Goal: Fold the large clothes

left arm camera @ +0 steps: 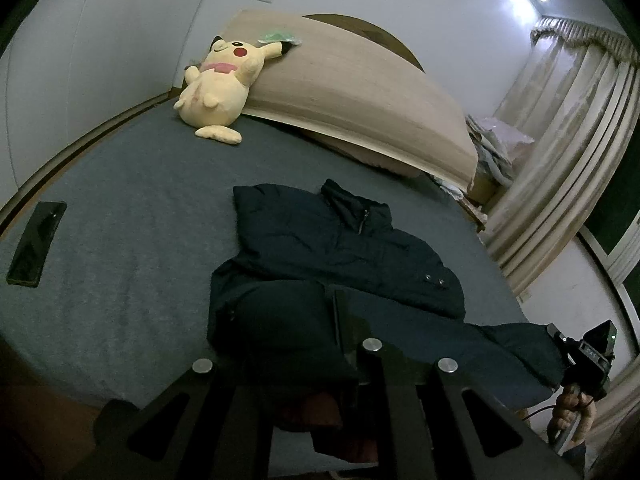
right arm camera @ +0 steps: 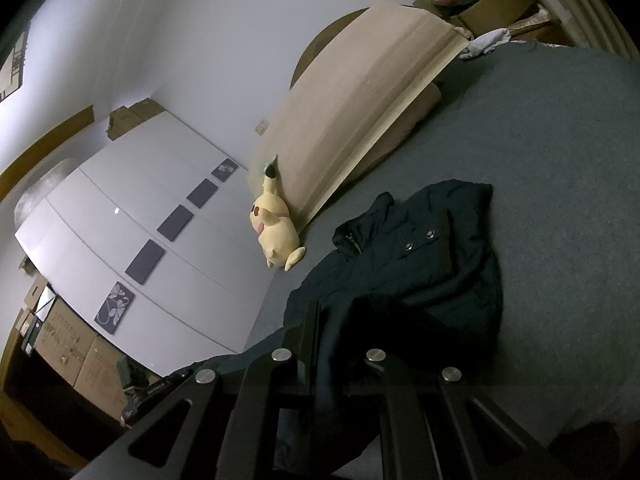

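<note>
On the bed: a grey bedspread carried the dark jacket, which lay collar toward the headboard with its near hem lifted off the cover.
Jacket: its collar and zip faced up, two snaps showed on the chest, and the lower part rose toward both cameras in a dark fold.
Step in hand: judged to be the first fold, with the bottom edge taken up at two places and ready to be carried over the body toward the collar.
Left gripper: jaws together, clamped on the jacket's hem near its middle.
Right gripper: jaws together, pinching the jacket's edge, the cloth draping down between the finger mounts.
Next move: it would call for both hands to travel together toward the collar, keeping the hem taut and level so the fold lands straight, then letting go only once the cloth lies flat.
Left wrist view only: the right gripper's body and the hand holding it at the jacket's far corner, a black phone on the bedspread, and curtains.
Right wrist view only: white wardrobe doors and cardboard boxes below them.
Both views: a yellow plush toy leaning on the beige headboard cushion.
</note>
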